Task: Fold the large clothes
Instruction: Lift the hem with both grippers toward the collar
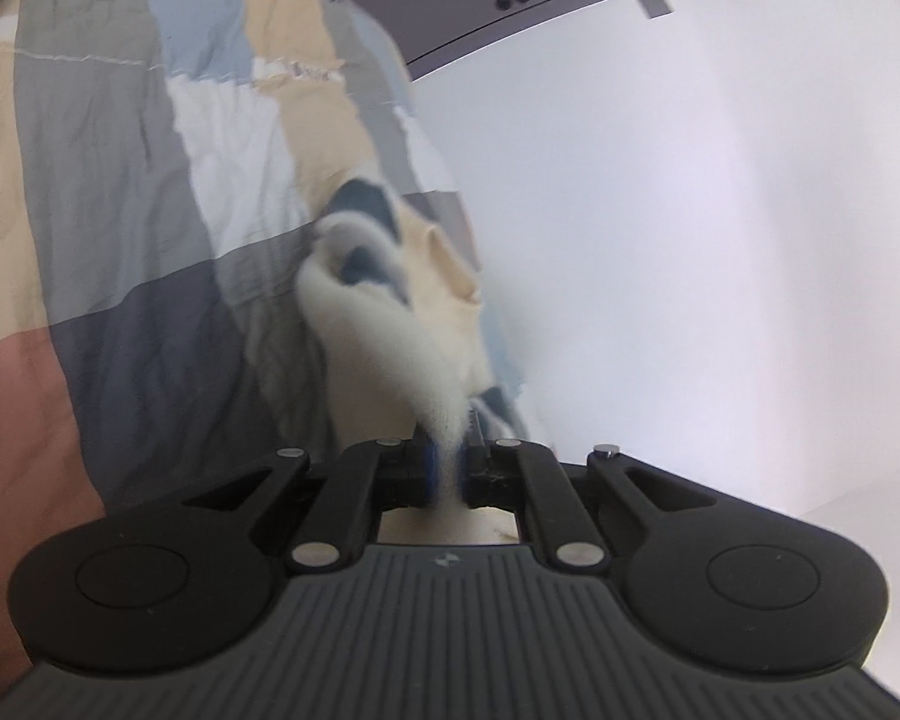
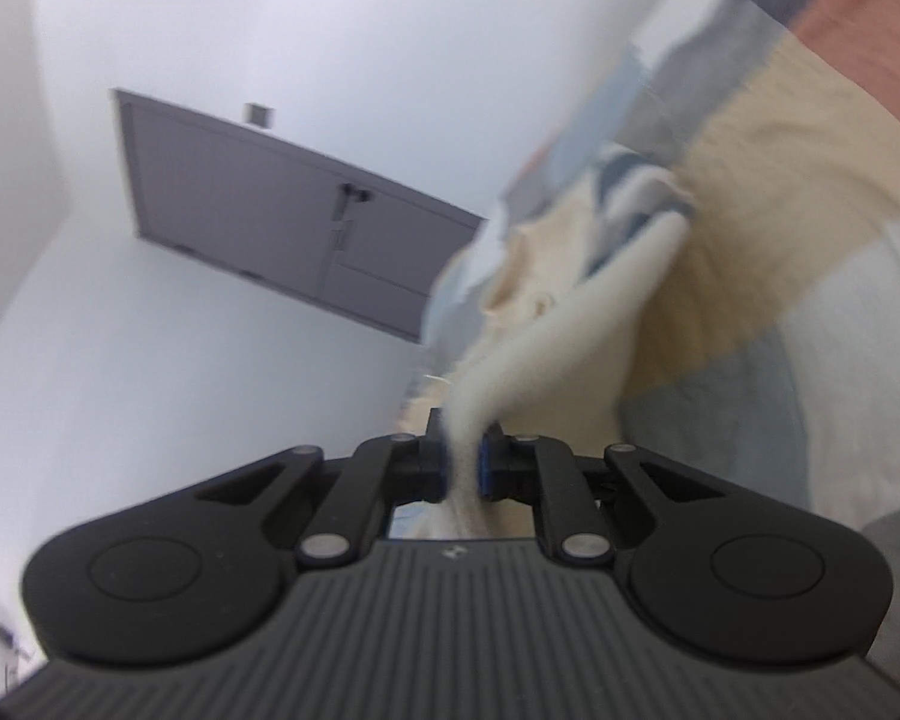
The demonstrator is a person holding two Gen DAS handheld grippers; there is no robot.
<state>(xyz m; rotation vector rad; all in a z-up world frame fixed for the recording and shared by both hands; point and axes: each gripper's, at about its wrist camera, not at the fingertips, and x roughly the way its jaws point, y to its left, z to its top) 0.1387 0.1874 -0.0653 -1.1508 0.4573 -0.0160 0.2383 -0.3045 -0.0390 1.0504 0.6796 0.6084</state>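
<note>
A cream fleece garment (image 1: 378, 312) with blue-grey patches hangs bunched and blurred in front of the left wrist camera. My left gripper (image 1: 447, 468) is shut on a narrow fold of its fleece, which runs up and to the left from the blue pads. In the right wrist view the same garment (image 2: 570, 312) stretches up to the right. My right gripper (image 2: 463, 465) is shut on another fold of it, pinched between its pads. Both views are tilted, and neither shows the rest of the garment.
A patchwork bedspread (image 1: 90, 210) in grey, beige, pink and blue fills the left of the left wrist view and the right side (image 2: 780, 210) of the right wrist view. A grey door (image 2: 240, 210) and white wall (image 1: 690, 240) lie beyond.
</note>
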